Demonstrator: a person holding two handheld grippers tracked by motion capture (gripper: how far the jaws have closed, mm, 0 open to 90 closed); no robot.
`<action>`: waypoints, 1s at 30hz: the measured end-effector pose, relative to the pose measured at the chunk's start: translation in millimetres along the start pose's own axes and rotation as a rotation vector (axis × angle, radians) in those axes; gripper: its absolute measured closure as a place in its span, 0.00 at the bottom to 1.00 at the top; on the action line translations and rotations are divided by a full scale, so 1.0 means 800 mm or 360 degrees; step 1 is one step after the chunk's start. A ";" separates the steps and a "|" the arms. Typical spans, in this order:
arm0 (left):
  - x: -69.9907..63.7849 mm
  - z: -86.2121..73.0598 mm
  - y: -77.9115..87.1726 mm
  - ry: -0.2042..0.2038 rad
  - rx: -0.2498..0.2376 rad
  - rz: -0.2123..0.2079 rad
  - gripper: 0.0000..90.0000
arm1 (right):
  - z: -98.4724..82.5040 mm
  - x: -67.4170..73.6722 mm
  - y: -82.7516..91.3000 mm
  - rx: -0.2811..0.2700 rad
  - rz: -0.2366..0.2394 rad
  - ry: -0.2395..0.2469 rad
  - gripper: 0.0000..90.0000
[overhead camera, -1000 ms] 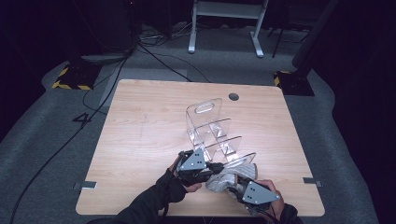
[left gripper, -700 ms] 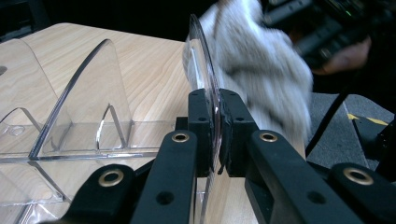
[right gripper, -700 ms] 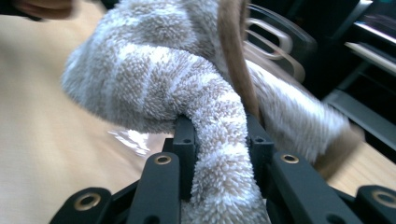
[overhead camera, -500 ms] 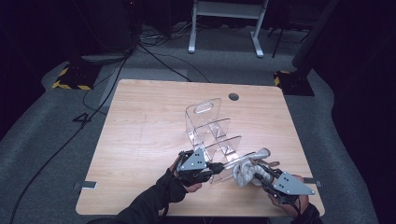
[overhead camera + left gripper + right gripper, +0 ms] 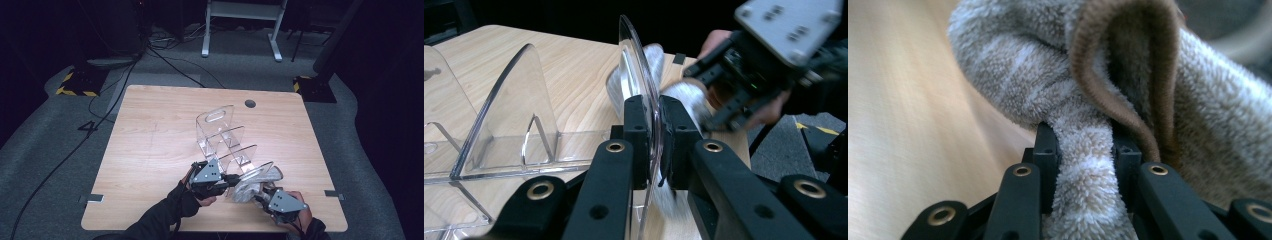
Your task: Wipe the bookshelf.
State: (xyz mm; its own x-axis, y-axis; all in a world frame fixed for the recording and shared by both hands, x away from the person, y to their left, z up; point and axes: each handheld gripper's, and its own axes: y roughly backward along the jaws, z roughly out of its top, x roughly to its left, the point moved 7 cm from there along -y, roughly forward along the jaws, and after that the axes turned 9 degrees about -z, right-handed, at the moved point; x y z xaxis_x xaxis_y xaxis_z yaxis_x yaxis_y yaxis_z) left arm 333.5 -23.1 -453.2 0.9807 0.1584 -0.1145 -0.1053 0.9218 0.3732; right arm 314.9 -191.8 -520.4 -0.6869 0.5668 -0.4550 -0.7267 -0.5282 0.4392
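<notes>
Two sets of fingers were clenched: the left gripper (image 5: 652, 131) pinched the nearest panel of the clear acrylic rack (image 5: 225, 137), the right gripper (image 5: 1081, 150) gripped a fluffy grey towel (image 5: 252, 184) at the rack's 5 o'clock. The wiping step appeared underway; next, press the towel against the panel. The desk (image 5: 150, 145) was otherwise bare.

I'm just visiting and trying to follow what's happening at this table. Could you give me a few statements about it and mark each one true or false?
1. The left tool is clamped on an end panel of the clear plastic rack. True.
2. The right tool is open and holds nothing. False: it grips a fluffy grey cloth.
3. The cloth lies at the far edge of the table. False: it is at the near edge, against the rack's nearest panel.
4. The rack stands on a wooden table. True.
5. The cloth has a brown trim. True.
</notes>
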 end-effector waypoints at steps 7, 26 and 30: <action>-0.001 0.000 0.000 -0.0002 0.0002 -0.0008 0.93 | 0.045 0.019 0.010 -0.0157 0.0010 0.0073 0.81; -0.001 0.000 -0.001 0.0001 -0.0003 0.0001 0.92 | -0.001 -0.073 0.040 -0.0097 -0.0294 -0.0208 0.81; -0.001 0.000 -0.001 -0.0003 -0.0001 0.0002 0.92 | -0.022 -0.054 0.018 0.0050 -0.0201 -0.0141 0.81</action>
State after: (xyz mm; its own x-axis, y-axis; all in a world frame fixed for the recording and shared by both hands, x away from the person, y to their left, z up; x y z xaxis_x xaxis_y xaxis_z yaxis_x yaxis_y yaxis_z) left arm 332.5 -24.2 -453.3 0.9809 0.1587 -0.1123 -0.1065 0.9219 0.3725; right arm 333.7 -235.0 -508.4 -0.5855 0.6819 -0.4385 -0.8057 -0.4297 0.4076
